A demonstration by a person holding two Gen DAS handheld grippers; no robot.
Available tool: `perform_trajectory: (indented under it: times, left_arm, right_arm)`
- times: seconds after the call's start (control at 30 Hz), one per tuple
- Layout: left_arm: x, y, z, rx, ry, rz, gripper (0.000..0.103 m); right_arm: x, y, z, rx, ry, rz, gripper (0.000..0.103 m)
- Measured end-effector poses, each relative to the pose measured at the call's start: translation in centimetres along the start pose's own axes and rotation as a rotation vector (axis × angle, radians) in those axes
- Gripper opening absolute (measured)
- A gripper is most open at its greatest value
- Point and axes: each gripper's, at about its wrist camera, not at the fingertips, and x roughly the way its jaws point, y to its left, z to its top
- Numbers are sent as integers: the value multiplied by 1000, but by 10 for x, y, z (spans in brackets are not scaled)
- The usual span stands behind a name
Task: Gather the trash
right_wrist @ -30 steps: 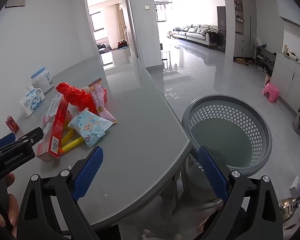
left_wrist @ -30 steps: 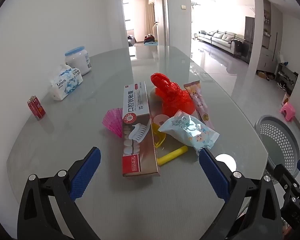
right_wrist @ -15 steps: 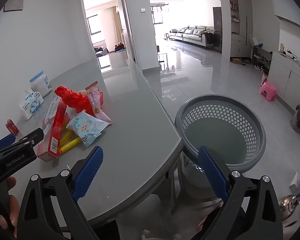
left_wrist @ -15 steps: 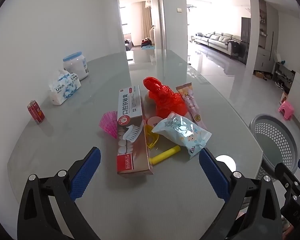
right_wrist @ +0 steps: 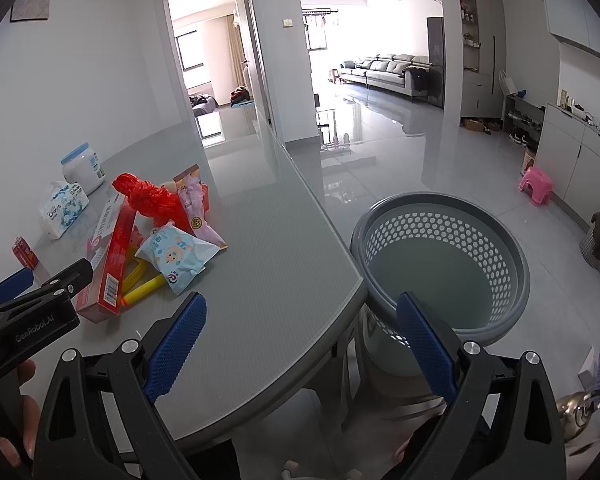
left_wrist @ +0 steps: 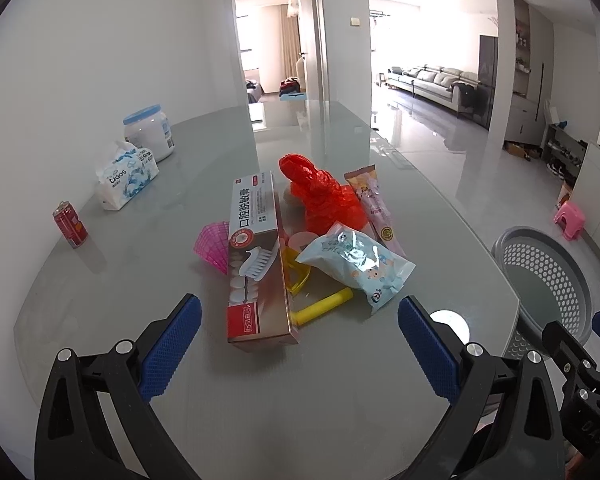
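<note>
**Glass table, trash heaped mid-table, both tongs empty**

Grey glass table (left_wrist: 112, 264) carries one tight heap of trash in its middle; the perforated grey basket (right_wrist: 440, 264) sits on the floor just off the table's right edge, so drops are a short swing right.

Our left gripper (left_wrist: 300, 340) hangs over the near table edge, jaws wide apart, nothing between them, aimed square at the heap. The toothpaste box (left_wrist: 256, 256) lies lengthwise toward us, its near end closest to the jaws. We judge it the natural first pick: rigid and on top.

Our right gripper (right_wrist: 300, 340) is also spread and empty, parked over the table corner beside the basket. Looks like it's kept clear of the left one's lane, ready to take the right side of the heap.

Heap contents:
- red bag (left_wrist: 320, 196), crumpled, at the back
- blue snack pack (left_wrist: 356, 264), overlapping a yellow tube (left_wrist: 320, 310)
- pink wrapper (left_wrist: 376, 208), right side
- pink ribbed piece (left_wrist: 214, 246), touching the box's left side

Off by the wall, well apart from the heap: jar (left_wrist: 150, 132), tissue pack (left_wrist: 126, 178), red can (left_wrist: 71, 224). We read these as not trash; the can is arguable.

Basket looks empty, so nothing is collected yet.
</note>
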Motion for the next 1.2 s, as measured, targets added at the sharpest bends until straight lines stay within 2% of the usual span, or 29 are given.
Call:
perform_trajectory:
  times: [1.2]
  left_arm:
    - [4, 1, -2, 10, 2, 2, 97]
  right_arm:
    - [0, 5, 0, -8, -8, -8, 92]
